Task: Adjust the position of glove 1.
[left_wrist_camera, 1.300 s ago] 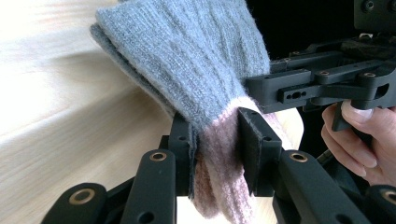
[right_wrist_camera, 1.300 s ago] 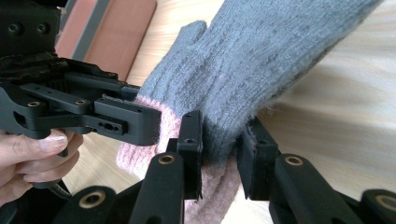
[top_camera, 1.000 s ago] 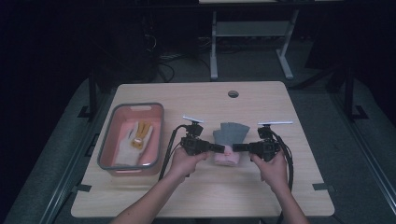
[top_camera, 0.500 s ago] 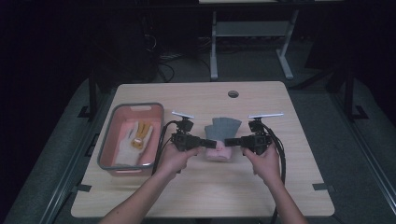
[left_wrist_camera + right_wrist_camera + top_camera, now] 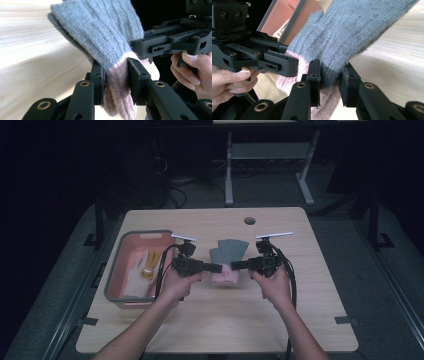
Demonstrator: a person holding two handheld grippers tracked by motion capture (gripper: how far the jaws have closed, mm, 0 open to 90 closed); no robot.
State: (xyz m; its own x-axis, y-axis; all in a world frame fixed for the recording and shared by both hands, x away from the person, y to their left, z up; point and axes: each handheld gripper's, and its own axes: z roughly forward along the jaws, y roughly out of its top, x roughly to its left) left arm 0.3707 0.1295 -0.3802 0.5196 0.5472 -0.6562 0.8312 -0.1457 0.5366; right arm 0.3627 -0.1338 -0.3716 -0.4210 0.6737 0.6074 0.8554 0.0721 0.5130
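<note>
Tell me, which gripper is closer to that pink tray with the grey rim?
Left. The left gripper sits just beside the pink tray; the right gripper lies beyond it, across the grey-and-pink glove.

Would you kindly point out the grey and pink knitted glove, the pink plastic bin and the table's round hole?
grey and pink knitted glove [image 5: 228,253]: high view, grey finger part.
pink plastic bin [image 5: 140,235]: high view, far rim.
round hole [image 5: 249,220]: high view, its centre.

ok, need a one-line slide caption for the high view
Left gripper and right gripper each clamp the pink cuff of a grey knit glove between them, beside a pink bin.
</note>
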